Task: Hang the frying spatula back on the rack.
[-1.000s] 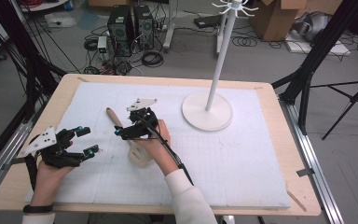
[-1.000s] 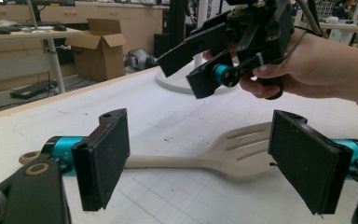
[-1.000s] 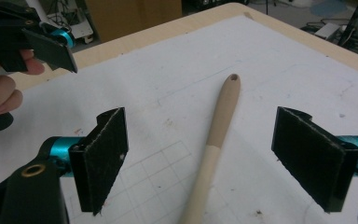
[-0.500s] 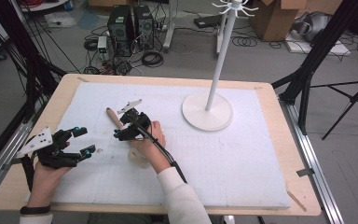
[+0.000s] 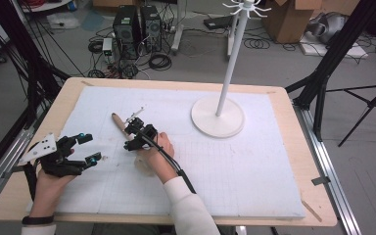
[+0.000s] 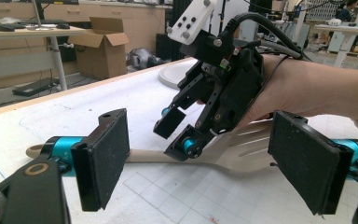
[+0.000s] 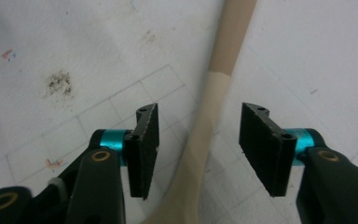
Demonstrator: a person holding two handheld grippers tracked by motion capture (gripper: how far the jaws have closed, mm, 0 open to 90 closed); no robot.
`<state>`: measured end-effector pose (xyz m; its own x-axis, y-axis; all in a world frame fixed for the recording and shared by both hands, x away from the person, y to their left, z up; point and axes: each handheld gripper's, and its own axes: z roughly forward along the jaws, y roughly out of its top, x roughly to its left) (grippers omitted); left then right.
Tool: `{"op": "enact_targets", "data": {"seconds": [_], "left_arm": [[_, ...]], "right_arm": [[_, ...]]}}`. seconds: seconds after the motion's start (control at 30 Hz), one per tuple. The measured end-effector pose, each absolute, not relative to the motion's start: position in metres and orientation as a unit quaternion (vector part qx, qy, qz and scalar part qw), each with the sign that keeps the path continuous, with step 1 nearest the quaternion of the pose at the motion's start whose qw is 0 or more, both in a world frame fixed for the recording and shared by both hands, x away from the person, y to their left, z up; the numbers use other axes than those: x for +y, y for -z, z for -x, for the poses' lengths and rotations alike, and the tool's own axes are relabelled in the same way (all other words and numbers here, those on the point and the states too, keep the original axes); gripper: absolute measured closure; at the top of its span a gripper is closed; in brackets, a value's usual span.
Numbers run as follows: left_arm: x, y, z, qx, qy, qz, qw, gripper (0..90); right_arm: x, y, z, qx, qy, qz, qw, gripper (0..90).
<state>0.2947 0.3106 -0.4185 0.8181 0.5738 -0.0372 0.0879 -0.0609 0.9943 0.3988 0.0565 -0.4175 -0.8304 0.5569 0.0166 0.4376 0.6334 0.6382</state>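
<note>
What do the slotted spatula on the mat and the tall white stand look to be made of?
Beige slotted spatula: probably matte plastic or silicone, smooth, uniform colour, with a darker, possibly wooden handle end. Tall white stand with round base: looks like painted metal or plastic, with an even, slightly glossy white finish; I cannot tell which.

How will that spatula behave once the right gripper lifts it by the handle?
The spatula looks rigid, so probably no droop. Its slotted blade is wider than the handle, so it may tip blade-down. Flat, so unlikely to roll. The right gripper has been closing around the handle, pads not touching.
</note>
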Motion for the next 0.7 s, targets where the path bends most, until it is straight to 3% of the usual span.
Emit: {"op": "enact_targets", "data": {"seconds": [0.43,0.7], "left_arm": [[0.3108,0.4191,-0.2948,0.237,-0.188,-0.703,0.644,20.9],[0.3107,0.4192,-0.2946,0.237,-0.188,-0.703,0.644,20.8]], "right_arm": [[0.0607,0.4243,-0.4033,0.904,-0.302,-0.29,0.085,56.6],[0.0637,0.427,-0.4048,0.902,-0.303,-0.296,0.09,56.0]]}}
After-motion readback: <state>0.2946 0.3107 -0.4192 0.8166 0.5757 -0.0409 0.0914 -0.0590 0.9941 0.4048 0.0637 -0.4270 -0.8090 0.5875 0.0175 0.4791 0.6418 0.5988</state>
